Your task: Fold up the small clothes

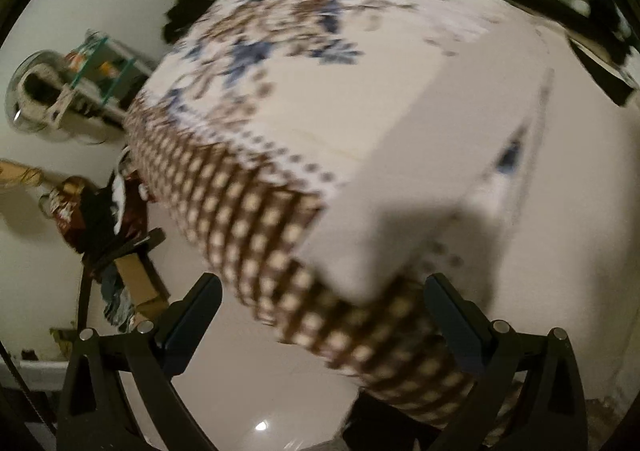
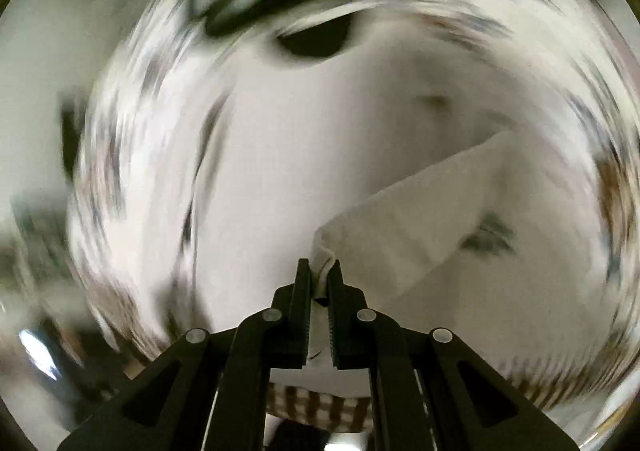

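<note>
White garment (image 2: pixel 400 211) pinched by the right gripper (image 2: pixel 319 275)

Right jaws nearly closed on a fold, lower centre; left gripper (image 1: pixel 320 291) jaws wide apart over the patterned tablecloth (image 1: pixel 248 187), holding nothing.

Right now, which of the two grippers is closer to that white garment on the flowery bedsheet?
Right. The right gripper has its jaws shut on a corner of the white garment. The left gripper hangs open by the garment's near edge at the bed's checked border, gripping nothing.

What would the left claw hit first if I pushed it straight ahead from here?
Most likely the white garment lying on the patterned tablecloth: its near corner sits just ahead of the open left claw. Motion blur leaves depth unclear.
</note>
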Demonstrator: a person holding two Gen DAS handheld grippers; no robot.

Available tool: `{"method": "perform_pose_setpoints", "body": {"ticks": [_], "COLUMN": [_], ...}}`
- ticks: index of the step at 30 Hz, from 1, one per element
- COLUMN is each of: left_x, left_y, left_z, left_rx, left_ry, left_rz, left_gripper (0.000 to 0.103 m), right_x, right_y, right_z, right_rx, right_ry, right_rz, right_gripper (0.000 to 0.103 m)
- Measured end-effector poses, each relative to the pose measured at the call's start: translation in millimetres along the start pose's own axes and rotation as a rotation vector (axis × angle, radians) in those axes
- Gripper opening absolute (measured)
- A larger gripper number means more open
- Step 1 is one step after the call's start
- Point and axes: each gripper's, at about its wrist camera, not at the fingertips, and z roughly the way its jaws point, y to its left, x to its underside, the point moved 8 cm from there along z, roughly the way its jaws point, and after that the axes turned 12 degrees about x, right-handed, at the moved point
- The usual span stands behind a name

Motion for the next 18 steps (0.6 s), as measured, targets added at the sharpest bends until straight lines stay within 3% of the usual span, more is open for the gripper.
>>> {"method": "perform_pose_setpoints", "body": {"ticks": [2, 5, 10, 12, 13, 14, 16, 18], "left_x": [2.8, 7.6, 15.3, 18.2, 20.4, 22.1, 26.0, 31.5], "left_y": [19.6, 47.5, 71.1, 74.5, 74.8, 75.1, 76.3, 76.8], "left_z": [3.7, 11.3, 28.5, 35.2, 39.1, 43.8, 53.3, 67.4], "left_rx": [-0.030, -0.051, -0.027, 0.003, 0.030, 0.061, 0.134, 0.229], "left_ry": [-0.004, 0.002, 0.023, 0.041, 0.055, 0.069, 0.093, 0.127], "left_rz": [-0.018, -0.060, -0.107, -0.128, -0.145, -0.167, -0.218, -0.292], "left_gripper": [0.103, 0.103, 0.103, 0.103, 0.103, 0.103, 0.103, 0.103], "right_x": [19.1, 50.7, 93.3, 100.5, 104.3, 107.1, 103.7, 98.5], "right_y": [59.6, 116.5, 135.3, 135.6, 136.2, 134.8, 118.6, 94.5], "right_z": [29.7, 69.1, 114.0, 122.2, 123.1, 121.6, 111.1, 99.8], "right_rx": [0.038, 0.096, 0.161, 0.143, 0.080, 0.016, -0.043, -0.049], "right_ry": [0.058, 0.136, 0.231, 0.281, 0.325, 0.366, 0.368, 0.338], "right_rz": [-0.156, -0.293, -0.368, -0.357, -0.334, -0.306, -0.240, -0.183], "right_gripper": [0.007, 0.007, 0.009, 0.013, 0.021, 0.035, 0.053, 0.055]}}
